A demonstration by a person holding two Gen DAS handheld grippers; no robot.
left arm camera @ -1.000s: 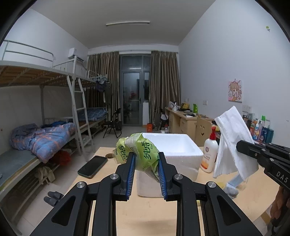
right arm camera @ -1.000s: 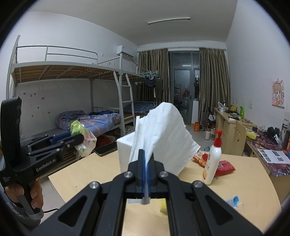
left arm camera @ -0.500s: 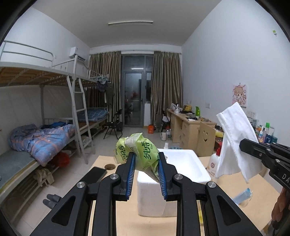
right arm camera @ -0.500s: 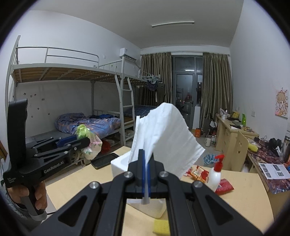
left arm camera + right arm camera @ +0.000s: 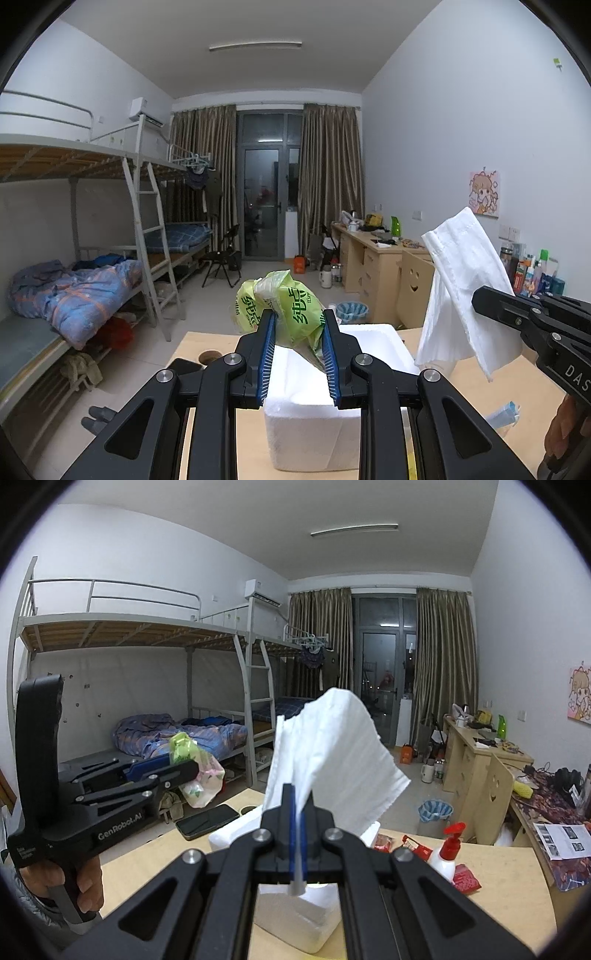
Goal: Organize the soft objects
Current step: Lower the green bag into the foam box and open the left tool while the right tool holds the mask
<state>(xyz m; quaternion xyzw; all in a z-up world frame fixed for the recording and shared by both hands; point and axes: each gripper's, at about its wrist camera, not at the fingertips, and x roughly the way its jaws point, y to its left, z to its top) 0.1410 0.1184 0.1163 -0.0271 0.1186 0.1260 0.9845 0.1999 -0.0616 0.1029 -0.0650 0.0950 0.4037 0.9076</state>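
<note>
My left gripper (image 5: 298, 332) is shut on a green plastic tissue pack (image 5: 284, 310), held up in the air above a white foam box (image 5: 314, 417) on the wooden table (image 5: 255, 443). From the right wrist view that same pack (image 5: 199, 771) hangs from the left gripper (image 5: 192, 770) at the left. My right gripper (image 5: 297, 812) is shut on a white folded tissue (image 5: 332, 753) that stands up over the foam box (image 5: 295, 919). In the left wrist view the white tissue (image 5: 461, 295) and the right gripper (image 5: 487, 295) are at the right.
A black phone (image 5: 207, 821), a lotion pump bottle (image 5: 445, 856) and red snack packets (image 5: 465, 877) lie on the table. A small blue packet (image 5: 502, 415) lies near the right edge. Bunk beds stand left, desks right, a blue basket (image 5: 349, 309) on the floor.
Both grippers have risen and moved back from the foam box with their loads still held. The box, bottle and table now sit lower in both views.
</note>
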